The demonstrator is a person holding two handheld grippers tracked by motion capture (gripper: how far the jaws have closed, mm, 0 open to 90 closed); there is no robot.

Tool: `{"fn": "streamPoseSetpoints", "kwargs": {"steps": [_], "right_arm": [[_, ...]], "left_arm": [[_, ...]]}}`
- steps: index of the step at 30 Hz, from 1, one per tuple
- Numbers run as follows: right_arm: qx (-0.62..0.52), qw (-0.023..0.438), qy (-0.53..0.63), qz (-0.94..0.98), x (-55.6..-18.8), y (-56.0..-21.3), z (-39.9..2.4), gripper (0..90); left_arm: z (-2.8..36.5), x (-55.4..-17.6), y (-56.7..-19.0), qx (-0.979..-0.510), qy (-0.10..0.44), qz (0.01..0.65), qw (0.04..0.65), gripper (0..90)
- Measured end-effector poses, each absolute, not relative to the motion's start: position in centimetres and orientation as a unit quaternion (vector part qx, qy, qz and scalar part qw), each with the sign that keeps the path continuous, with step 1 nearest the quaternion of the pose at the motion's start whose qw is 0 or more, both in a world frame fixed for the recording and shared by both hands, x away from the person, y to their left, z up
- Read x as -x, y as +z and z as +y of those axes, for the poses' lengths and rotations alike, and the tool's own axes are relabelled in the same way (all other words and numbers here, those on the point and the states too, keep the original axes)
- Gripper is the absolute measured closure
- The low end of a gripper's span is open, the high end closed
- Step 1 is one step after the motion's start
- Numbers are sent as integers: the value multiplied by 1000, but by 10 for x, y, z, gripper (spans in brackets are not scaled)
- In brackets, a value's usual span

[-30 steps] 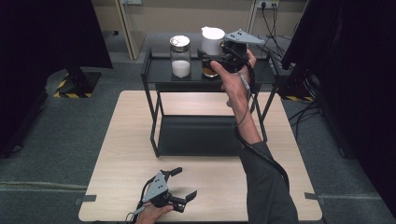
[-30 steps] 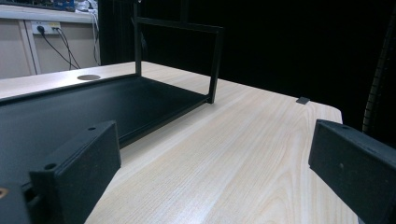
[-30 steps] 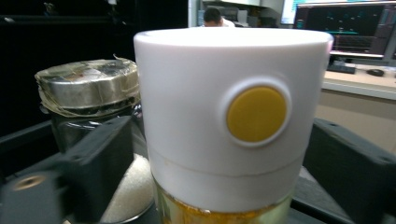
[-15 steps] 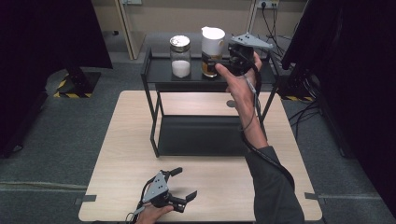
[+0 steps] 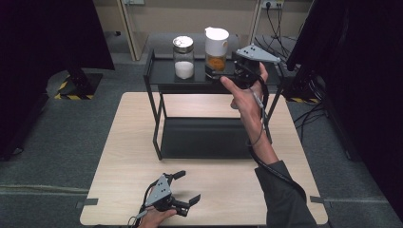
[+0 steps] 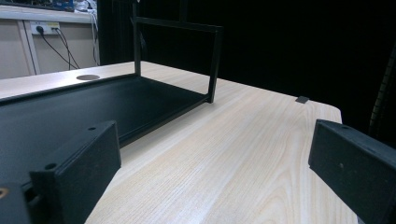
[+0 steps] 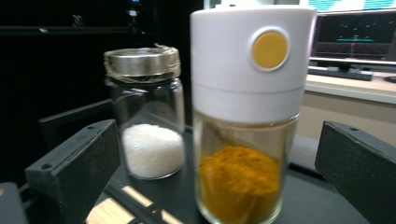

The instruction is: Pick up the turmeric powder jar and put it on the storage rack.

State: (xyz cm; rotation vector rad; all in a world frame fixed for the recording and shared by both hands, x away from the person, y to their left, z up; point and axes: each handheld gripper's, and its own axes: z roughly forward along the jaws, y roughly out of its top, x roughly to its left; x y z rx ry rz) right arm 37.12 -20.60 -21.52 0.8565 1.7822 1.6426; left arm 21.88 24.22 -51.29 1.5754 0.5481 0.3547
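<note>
A spice jar (image 5: 216, 49) with a white lid and orange powder (image 7: 239, 184) stands upright on the top shelf of a black rack (image 5: 161, 71). Just left of it is a glass jar (image 5: 183, 57) of white grains with a metal lid (image 7: 141, 61). My right gripper (image 5: 222, 68) hovers level just right of the spice jar. Its jaws have just been opening and now stand wide, with the jar ahead between them and untouched. My left gripper (image 5: 188, 186) rests open near the table's front edge, with nothing between its jaws.
The rack stands on a light wooden table (image 5: 123, 156), and its lower shelf (image 6: 93, 102) lies close to the left gripper. A cable (image 5: 266, 164) trails down along the right forearm. Dark screens stand at both sides, and cables lie on the floor behind.
The right gripper's jaws have spread apart and the hand has drawn back to the right, away from the spice jar. The jar stays on the top shelf. The left gripper has not moved.
</note>
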Motion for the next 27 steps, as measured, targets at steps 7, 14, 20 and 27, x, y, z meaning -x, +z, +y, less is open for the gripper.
{"fn": "streamPoseSetpoints", "kwargs": {"steps": [7, 14, 20, 27], "right_arm": [[-304, 283, 620, 665, -357, -225, -214, 5], [-282, 286, 627, 668, -340, -237, -221, 5], [-275, 281, 632, 668, -327, -247, -225, 5], [-266, 274, 639, 668, -316, -263, -233, 5]], "left_arm": [[242, -219, -513, -695, 157, 243, 658, 15], [242, -219, -513, -694, 158, 244, 658, 14], [243, -219, -514, -692, 157, 243, 661, 9], [243, -219, -514, -690, 157, 246, 662, 2]]}}
